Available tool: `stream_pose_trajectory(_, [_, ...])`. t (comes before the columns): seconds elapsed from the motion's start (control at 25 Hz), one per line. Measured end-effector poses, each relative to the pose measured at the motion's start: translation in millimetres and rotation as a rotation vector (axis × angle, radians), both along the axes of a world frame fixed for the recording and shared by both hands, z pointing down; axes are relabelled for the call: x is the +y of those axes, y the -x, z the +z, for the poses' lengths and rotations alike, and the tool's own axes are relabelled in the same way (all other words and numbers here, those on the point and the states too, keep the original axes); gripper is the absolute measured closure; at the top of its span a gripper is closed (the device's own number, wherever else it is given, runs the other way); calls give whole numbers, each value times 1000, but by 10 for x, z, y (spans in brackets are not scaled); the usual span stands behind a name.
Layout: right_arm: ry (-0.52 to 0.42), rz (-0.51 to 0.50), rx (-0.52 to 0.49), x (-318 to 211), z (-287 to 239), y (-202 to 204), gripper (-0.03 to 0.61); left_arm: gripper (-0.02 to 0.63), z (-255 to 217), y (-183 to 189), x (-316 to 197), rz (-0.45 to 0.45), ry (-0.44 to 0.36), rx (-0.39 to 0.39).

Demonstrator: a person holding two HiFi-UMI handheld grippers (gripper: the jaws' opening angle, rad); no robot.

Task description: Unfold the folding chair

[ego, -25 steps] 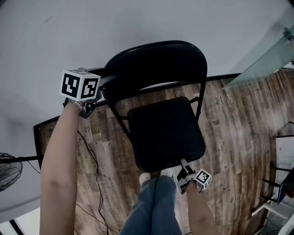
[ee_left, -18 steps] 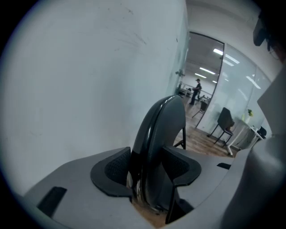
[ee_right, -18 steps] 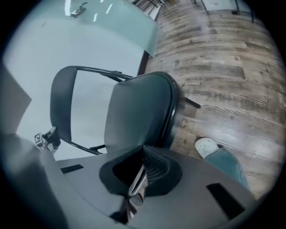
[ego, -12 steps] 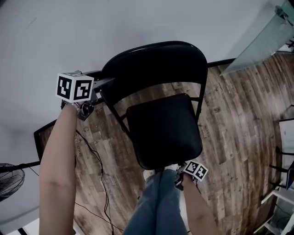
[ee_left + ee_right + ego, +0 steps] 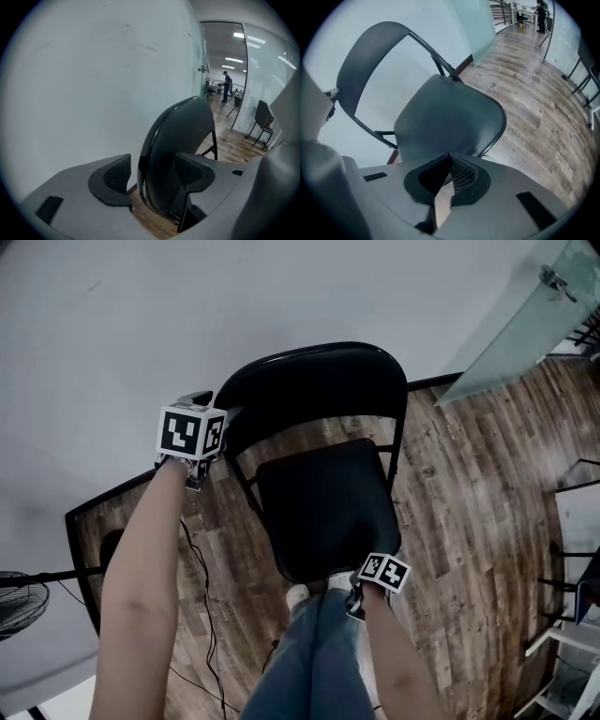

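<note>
A black folding chair stands on the wood floor against the white wall, with its backrest [image 5: 314, 381] up and its seat [image 5: 323, 507] lowered. My left gripper [image 5: 227, 418] is at the backrest's left edge. In the left gripper view the backrest [image 5: 180, 140] sits between the jaws of the left gripper [image 5: 152, 171], which are opening; the left pad [image 5: 115, 173] stands clear of it. My right gripper [image 5: 364, 585] hangs at the seat's front right corner, pointing steeply down. The right gripper [image 5: 450, 161] is shut with nothing between its pads, and the seat [image 5: 445, 122] lies just beyond them.
The person's legs [image 5: 319, 652] stand right in front of the seat. A cable [image 5: 202, 596] trails over the floor on the left, near a fan [image 5: 19, 592] and a dark frame [image 5: 80, 531] against the wall. A glass panel [image 5: 525, 324] and furniture [image 5: 572, 634] stand on the right.
The right gripper has come off the seat's front edge, tipped downward and shut. The left gripper has shifted right and a little lower at the backrest's edge.
</note>
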State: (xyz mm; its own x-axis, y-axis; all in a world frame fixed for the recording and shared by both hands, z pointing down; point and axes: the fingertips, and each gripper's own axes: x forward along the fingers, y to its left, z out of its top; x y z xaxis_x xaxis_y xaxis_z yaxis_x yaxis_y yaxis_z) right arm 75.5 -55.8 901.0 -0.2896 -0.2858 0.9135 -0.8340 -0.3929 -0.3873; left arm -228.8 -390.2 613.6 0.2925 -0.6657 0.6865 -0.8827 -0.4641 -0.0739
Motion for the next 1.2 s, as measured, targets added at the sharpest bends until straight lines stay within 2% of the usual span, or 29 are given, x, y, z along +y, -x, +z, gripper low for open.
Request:
stream_pose_trajectory(0.2, [-23, -113, 47, -146, -493, 86, 584, 308, -311, -210, 145, 18, -35, -66])
stream_pose_trajectory(0.44, [-43, -197, 95, -286, -1163, 140, 583, 308, -568, -509, 501, 42, -34, -78])
stream_pose_trajectory(0.6, [-56, -258, 123, -287, -1578, 188, 583, 322, -660, -658, 880, 31, 3, -37])
stream_pose_trajectory(0.84, [-132, -291, 137, -370, -2261, 79, 581, 339, -954, -987, 1394, 31, -15, 71])
stream_pose_trajectory(1.04, [-217, -270, 85, -414, -2828, 160, 581, 365, -1207, -919, 1685, -26, -28, 180])
stream_pose_trajectory(1.2, [-291, -342, 142, -411, -3252, 168, 581, 365, -1434, -811, 1913, -47, -48, 213])
